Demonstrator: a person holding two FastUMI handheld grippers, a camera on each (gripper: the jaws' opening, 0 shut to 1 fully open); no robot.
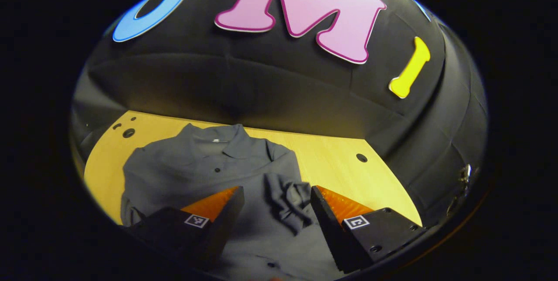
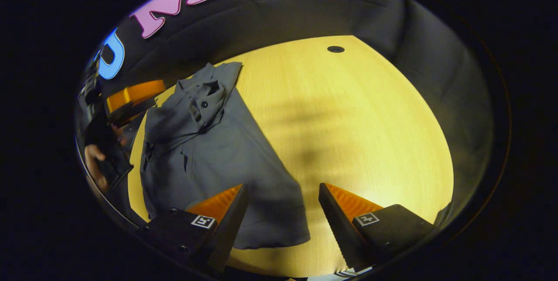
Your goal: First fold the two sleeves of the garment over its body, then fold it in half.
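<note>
the shirt (image 1: 205,172) lies on the tabletop (image 1: 331,159), lower centre of the left gripper view, its hem cut off at the bottom edge; one sleeve (image 1: 287,198) sits bunched on the body. the left hand-held gripper (image 1: 276,204) hangs spread wide over it, holding nothing. the right hand-held gripper (image 2: 283,202), also spread and empty, hovers above the shirt's lower corner. far left in the right gripper view, a hand (image 2: 96,163) is partly hidden.

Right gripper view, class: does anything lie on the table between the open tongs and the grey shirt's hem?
Nothing visible does. The dark grey collared polo shirt lies flat on the yellow wooden table, its hem reaching between the right tongs, whose jaws stand open. The left tongs sit beyond the shirt's far side.
</note>
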